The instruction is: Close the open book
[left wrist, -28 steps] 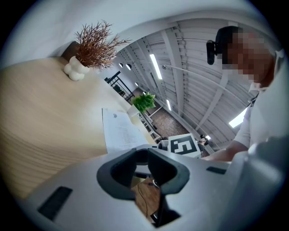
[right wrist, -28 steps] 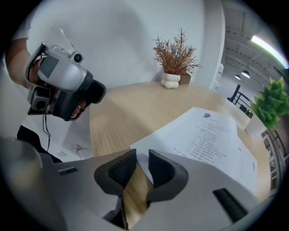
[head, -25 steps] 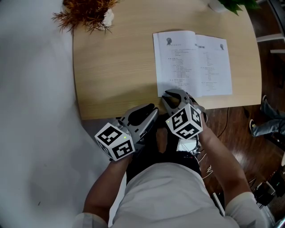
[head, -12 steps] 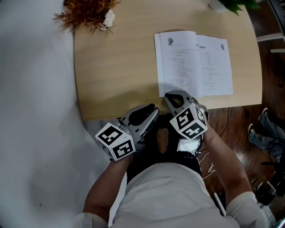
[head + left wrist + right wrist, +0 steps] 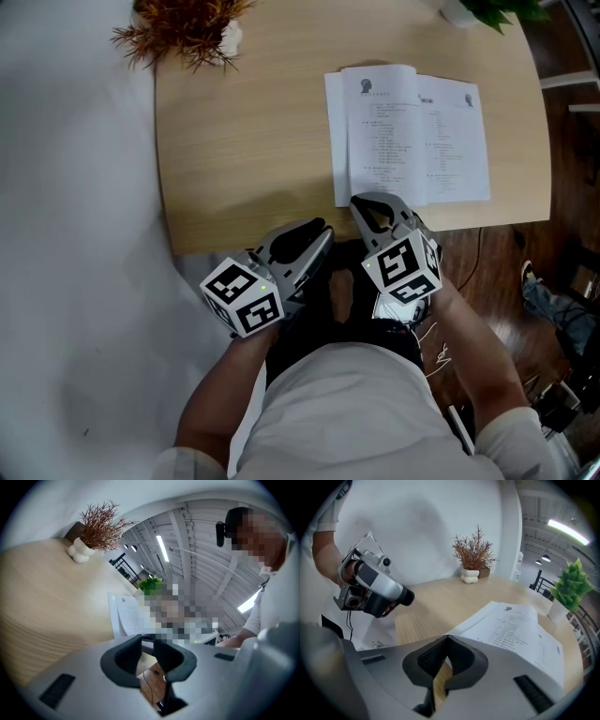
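At the far left corner of the table (image 5: 244, 141) a dried plant (image 5: 183, 28) stands in a white vase (image 5: 78, 552). My left gripper (image 5: 317, 232) hangs off the near edge of the table, below the tabletop and clear of everything on it. Its jaws are partly apart with nothing between them; in the left gripper view (image 5: 147, 642) I see only floor and a cable through the gap.

Just to its right, my right gripper (image 5: 367, 204) points down at the near left corner of the book (image 5: 441, 141). In the right gripper view (image 5: 447, 638) its jaws are pressed fully together, and a thin sliver of the left page (image 5: 511, 625) sits pinched between the pads at its corner. From above, that page (image 5: 380, 131) stands a little off the leaf under it, whose left margin shows beside it.

The book lies open and flat on the right half of the table, its lower edge near the table's front edge, print facing up. Past its far right corner a green plant (image 5: 487, 11) stands at the back of the table.
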